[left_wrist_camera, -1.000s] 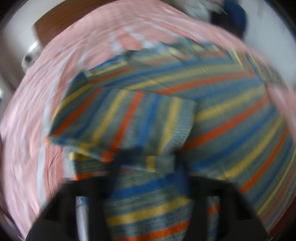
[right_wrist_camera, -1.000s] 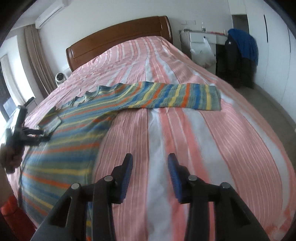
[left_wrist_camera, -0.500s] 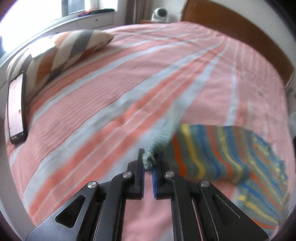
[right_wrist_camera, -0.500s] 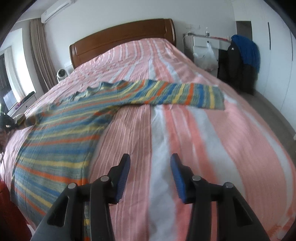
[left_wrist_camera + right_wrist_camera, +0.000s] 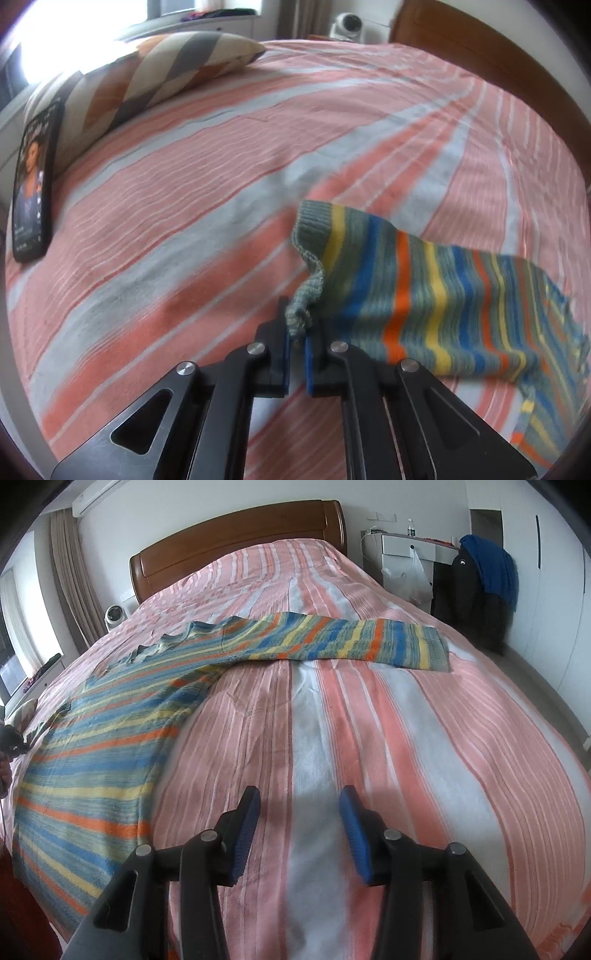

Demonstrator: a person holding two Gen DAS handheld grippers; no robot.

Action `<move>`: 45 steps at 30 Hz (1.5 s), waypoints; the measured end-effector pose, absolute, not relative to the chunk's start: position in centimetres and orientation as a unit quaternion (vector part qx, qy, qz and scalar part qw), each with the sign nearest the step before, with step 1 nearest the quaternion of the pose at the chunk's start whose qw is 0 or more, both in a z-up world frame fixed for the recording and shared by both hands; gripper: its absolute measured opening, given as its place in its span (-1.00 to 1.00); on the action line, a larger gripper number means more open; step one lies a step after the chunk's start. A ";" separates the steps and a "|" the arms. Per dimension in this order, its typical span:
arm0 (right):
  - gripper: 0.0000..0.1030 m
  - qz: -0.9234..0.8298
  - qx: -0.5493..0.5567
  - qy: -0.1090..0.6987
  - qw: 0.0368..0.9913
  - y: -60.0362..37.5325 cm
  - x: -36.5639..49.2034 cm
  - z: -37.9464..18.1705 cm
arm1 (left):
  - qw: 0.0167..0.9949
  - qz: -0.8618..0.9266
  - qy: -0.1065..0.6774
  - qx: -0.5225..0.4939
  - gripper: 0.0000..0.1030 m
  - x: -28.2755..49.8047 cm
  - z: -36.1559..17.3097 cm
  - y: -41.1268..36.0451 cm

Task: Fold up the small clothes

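A striped knit sweater lies spread on the bed, over the pink-and-white striped cover. Its body sits toward the bed's left edge, hem at the near left corner and neckline pointing up toward the wooden headboard. One sleeve stretches flat across the bed, its long axis running crosswise and its cuff pointing at the right edge.

The other sleeve is lifted at its end: the left gripper pinches the bunched grey-green cuff between its blue pads, fingers nearly pressed together on the knit. That sleeve runs from the gripper off to the right in the left wrist view.

The right gripper hovers over bare cover near the foot edge, fingers spread wide, holding nothing, just beside the sweater's hem.

A striped pillow and a phone rest at the bed's far left edge in the left wrist view.
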State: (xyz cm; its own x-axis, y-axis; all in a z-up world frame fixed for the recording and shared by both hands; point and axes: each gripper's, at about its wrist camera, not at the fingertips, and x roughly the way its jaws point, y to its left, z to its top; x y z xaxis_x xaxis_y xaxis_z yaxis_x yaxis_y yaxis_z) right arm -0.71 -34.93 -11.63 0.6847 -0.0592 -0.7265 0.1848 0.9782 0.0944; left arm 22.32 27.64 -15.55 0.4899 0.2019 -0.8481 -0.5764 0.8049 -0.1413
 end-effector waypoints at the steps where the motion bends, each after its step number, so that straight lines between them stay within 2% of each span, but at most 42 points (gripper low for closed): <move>1: -0.12 -0.066 0.081 0.391 0.914 -35.0 -0.7 -11.7 | 0.836 0.231 0.449 -0.213 -0.89 22.5 -15.6 27.8; 3: -0.12 -0.066 0.079 0.391 0.914 -35.0 -0.8 -11.7 | 0.837 0.224 0.453 -0.212 -0.79 22.2 -15.4 27.8; 6: -0.11 -0.069 0.077 0.394 0.913 -35.4 -0.8 -11.5 | 0.838 0.217 0.459 -0.201 -0.52 20.8 -14.3 27.7; 7: -0.05 -0.071 0.075 0.396 0.912 -35.5 -0.9 -11.4 | 0.842 0.214 0.458 -0.190 -0.32 19.8 -13.7 27.5; 8: 0.00 -0.072 0.075 0.399 0.911 -35.7 -1.0 -11.0 | 0.847 0.201 0.458 -0.181 -0.23 18.8 -13.0 27.2; 10: 0.24 -0.046 0.093 0.404 0.909 -36.1 -1.8 -9.6 | 0.852 0.141 0.477 -0.163 -0.18 16.3 -11.9 25.6; 12: 0.27 -0.003 0.100 0.421 0.902 -35.8 -2.6 -8.5 | 0.846 0.051 0.513 -0.136 -0.07 12.7 -11.5 22.3; 14: 0.27 0.054 0.105 0.452 0.884 -34.7 -3.3 -8.0 | 0.835 -0.016 0.540 -0.105 0.22 9.7 -11.9 19.0; 20: 0.27 0.177 0.134 0.560 0.798 -30.3 -5.5 -10.8 | 0.797 -0.111 0.594 -0.025 0.26 3.0 -16.2 11.0; 24: 0.09 0.190 0.109 0.603 0.767 -28.4 -5.3 -13.5 | 0.799 -0.119 0.590 -0.018 0.26 2.2 -16.7 10.1; 25: -0.01 0.193 0.107 0.609 0.762 -28.1 -5.2 -13.8 | 0.799 -0.122 0.588 -0.015 0.24 2.0 -16.8 9.9; 26: -0.08 0.195 0.097 0.614 0.759 -27.5 -5.0 -14.3 | 0.800 -0.123 0.587 -0.013 0.06 2.0 -16.7 9.7; 27: -0.28 0.190 0.090 0.613 0.761 -27.3 -4.8 -14.6 | 0.799 -0.126 0.588 -0.012 -0.14 2.0 -17.0 9.4; 28: -0.56 0.183 0.088 0.611 0.765 -27.2 -4.6 -14.7 | 0.795 -0.130 0.592 -0.012 -0.69 1.9 -17.3 9.1; 29: -0.68 0.179 0.097 0.609 0.766 -27.4 -4.4 -14.6 | 0.791 -0.134 0.597 -0.015 -0.90 1.9 -17.6 8.9; 30: -0.79 0.177 0.108 0.607 0.767 -27.7 -4.3 -14.4 | 0.794 -0.131 0.593 -0.017 -0.91 2.0 -17.6 9.0; 33: -0.88 0.168 0.103 0.604 0.773 -28.0 -4.7 -13.5 | 0.797 -0.133 0.588 -0.017 -0.95 1.4 -17.1 9.2; 40: -0.90 0.160 0.078 0.614 0.769 -27.4 -6.5 -11.3 | 0.794 -0.138 0.592 0.022 -0.97 -0.7 -16.3 10.0; 45: -0.90 0.134 0.105 0.634 0.754 -28.2 -5.0 -14.7 | 0.786 -0.110 0.608 0.018 -0.95 0.3 -18.2 9.9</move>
State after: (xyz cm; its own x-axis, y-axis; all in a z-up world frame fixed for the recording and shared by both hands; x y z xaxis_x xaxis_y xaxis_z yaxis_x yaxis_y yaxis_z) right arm -4.95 -28.17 -14.69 0.1599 0.3356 -0.9283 -0.0681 0.9419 0.3288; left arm 0.29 9.88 -18.21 0.2353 -0.1519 -0.9600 0.1949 0.9750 -0.1066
